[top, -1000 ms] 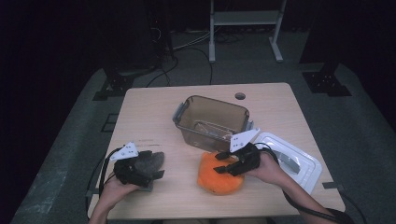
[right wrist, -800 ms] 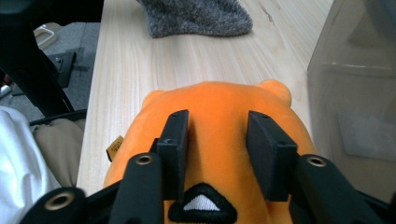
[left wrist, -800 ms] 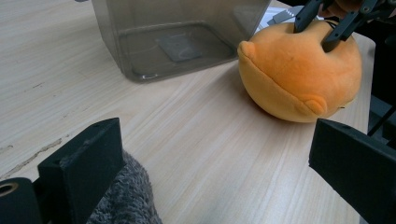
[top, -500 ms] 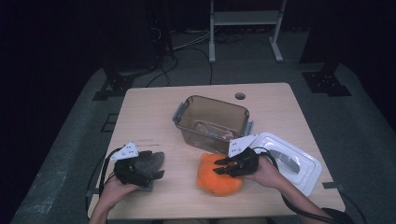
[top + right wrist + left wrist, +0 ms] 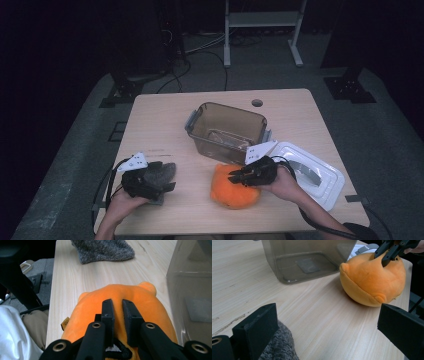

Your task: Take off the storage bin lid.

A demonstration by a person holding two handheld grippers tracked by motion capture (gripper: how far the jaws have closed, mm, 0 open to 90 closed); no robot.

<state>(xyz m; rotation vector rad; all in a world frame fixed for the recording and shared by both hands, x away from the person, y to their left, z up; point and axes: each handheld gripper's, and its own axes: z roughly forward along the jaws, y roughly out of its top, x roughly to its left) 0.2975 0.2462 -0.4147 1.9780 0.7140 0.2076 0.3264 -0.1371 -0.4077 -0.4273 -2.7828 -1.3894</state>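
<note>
An orange plush toy (image 5: 234,190) lies on the wooden table (image 5: 165,125) near the front, just in front of a clear plastic bin (image 5: 196,121). My right gripper (image 5: 234,178) comes in from the right; its jaws have just been closing and now pinch a fold on top of the orange plush toy (image 5: 92,305). From the left gripper view the right gripper (image 5: 390,253) bites into the plush's top. My left gripper (image 5: 167,181) rests at the front left, its jaws wide apart, with a grey fuzzy cloth (image 5: 162,171) lying under one jaw (image 5: 277,350).
The bin (image 5: 287,262) is open-topped with something flat and pale on its floor. A white lid (image 5: 320,175) lies right of the right hand. The table has a round hole (image 5: 257,102) near its far edge. Cables trail from both grippers.
The right gripper's jaws have closed on the top of the orange plush. The left gripper and the grey cloth have not moved.
</note>
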